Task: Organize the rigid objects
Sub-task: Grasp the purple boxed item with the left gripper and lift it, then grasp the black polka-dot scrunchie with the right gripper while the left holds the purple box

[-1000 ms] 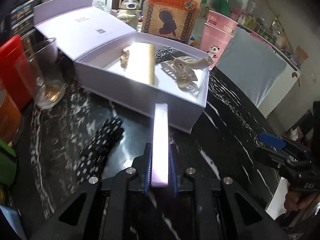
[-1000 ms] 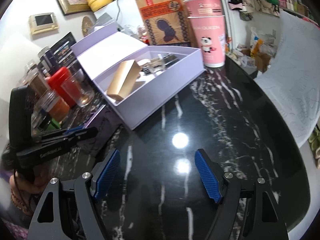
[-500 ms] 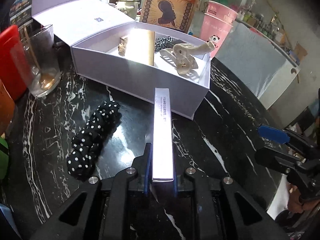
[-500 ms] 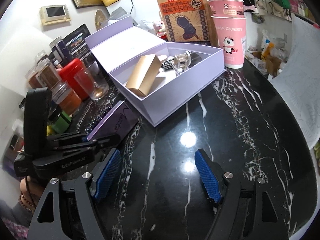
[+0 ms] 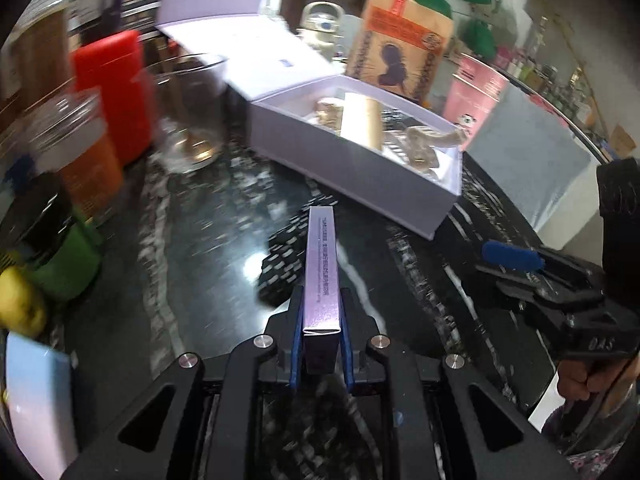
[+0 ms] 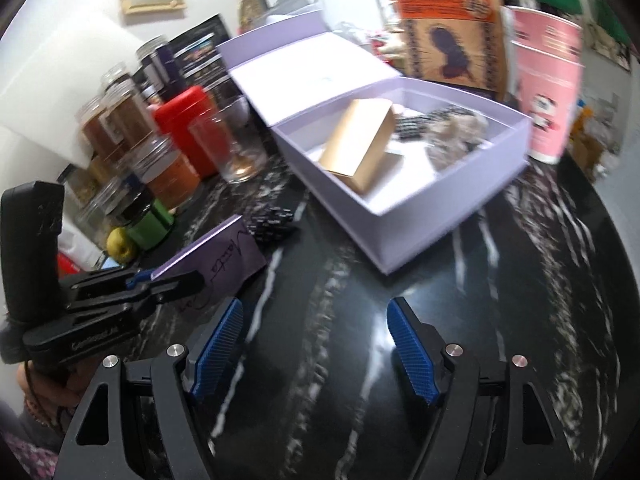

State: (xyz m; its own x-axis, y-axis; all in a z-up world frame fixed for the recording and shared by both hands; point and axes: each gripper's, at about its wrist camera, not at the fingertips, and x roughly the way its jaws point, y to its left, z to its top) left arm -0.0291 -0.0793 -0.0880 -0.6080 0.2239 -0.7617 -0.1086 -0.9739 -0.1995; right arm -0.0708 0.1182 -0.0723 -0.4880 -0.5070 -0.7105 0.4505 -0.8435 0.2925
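Both grippers are seen over a black marble table (image 6: 540, 280). At lower centre of the left wrist view, the left gripper (image 5: 320, 344) is clamped on a slim purple carton (image 5: 322, 268), which is held on its narrow edge between the blue pads (image 5: 295, 350) and points up the frame toward a lavender box (image 5: 360, 168). In the right wrist view the same carton (image 6: 224, 256) is seen at left of centre, gripped at one end by the left gripper (image 6: 160, 280). The right gripper (image 6: 316, 344) is held at the lower middle of its own view with its jaws spread wide and nothing between them, above bare tabletop.

The box is seen open in the upper centre of both views, its lid folded back. Inside it a gold carton (image 6: 356, 148) and a pale hair clip (image 5: 424, 144) are visible. A black dotted scrunchie (image 5: 284, 256) is lying on the table just beside the purple carton, in front of the box. A drinking glass (image 6: 232, 148), a red canister (image 6: 192, 128) and jars (image 6: 116, 120) are grouped at the left.
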